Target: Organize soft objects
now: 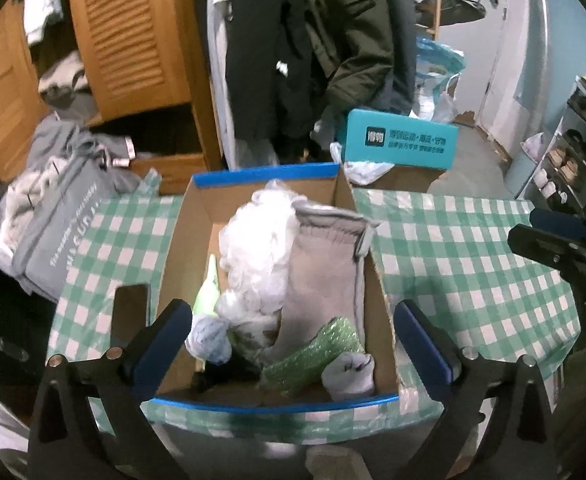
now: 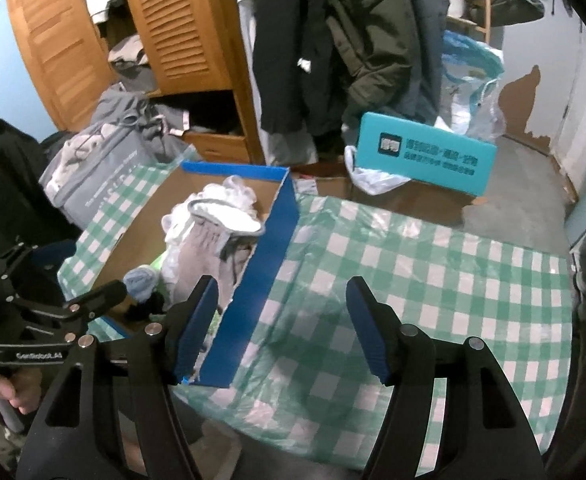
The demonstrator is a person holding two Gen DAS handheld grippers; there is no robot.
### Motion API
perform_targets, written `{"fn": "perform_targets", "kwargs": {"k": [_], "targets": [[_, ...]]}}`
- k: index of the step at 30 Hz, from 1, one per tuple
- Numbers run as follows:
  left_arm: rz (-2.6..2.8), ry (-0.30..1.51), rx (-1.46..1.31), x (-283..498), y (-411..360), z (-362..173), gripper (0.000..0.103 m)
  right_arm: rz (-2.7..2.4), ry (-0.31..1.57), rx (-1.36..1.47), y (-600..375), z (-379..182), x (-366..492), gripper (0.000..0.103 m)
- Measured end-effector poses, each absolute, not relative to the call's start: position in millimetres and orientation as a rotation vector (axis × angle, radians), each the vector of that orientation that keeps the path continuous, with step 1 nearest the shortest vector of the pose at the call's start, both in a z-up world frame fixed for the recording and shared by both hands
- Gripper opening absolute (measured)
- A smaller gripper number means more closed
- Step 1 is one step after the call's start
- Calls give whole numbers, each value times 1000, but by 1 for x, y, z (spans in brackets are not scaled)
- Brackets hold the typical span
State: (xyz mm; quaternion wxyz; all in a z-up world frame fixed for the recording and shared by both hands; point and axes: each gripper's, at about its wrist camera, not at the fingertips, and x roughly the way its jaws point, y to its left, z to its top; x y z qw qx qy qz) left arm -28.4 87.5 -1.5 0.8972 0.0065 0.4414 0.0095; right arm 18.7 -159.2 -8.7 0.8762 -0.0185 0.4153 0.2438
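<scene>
Soft objects fill a blue-rimmed cardboard box (image 1: 197, 232) standing on a green-and-white checked tablecloth (image 1: 453, 264): a white mesh puff (image 1: 261, 240) against the far half, a grey knit glove (image 1: 325, 264) lying lengthwise beside it, a strip of green bubble wrap (image 1: 313, 356) and a small white sock (image 1: 349, 372) near the front wall, and a pale blue rolled sock (image 1: 211, 338) at the near left corner. The left gripper (image 1: 293, 340) hangs over the box's near edge, its blue-padded fingers spread wide, one outside the left wall and one just outside the right wall, gripping nothing. The right gripper (image 2: 283, 328) hovers over the cloth beside the box, fingers likewise spread and empty; its left finger (image 2: 197, 328) sits close to the box's blue outer wall (image 2: 253, 300), while its right finger (image 2: 369, 332) stands above bare cloth. To the right of the box the tablecloth lies uncovered out to its far edge. Beyond that edge a teal carton (image 2: 425, 156) rests on the floor below hanging dark coats (image 2: 313, 40). A grey bag (image 1: 49, 236) sits off the table's left edge, beside a louvred wooden wardrobe (image 1: 133, 36).
</scene>
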Motion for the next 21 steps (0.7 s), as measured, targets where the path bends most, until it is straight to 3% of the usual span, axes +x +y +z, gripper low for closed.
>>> {"fn": "perform_targets", "kwargs": {"k": [21], "targets": [[27, 946, 39, -20, 59, -4, 102, 447, 836, -19, -197, -16, 20, 66]]}}
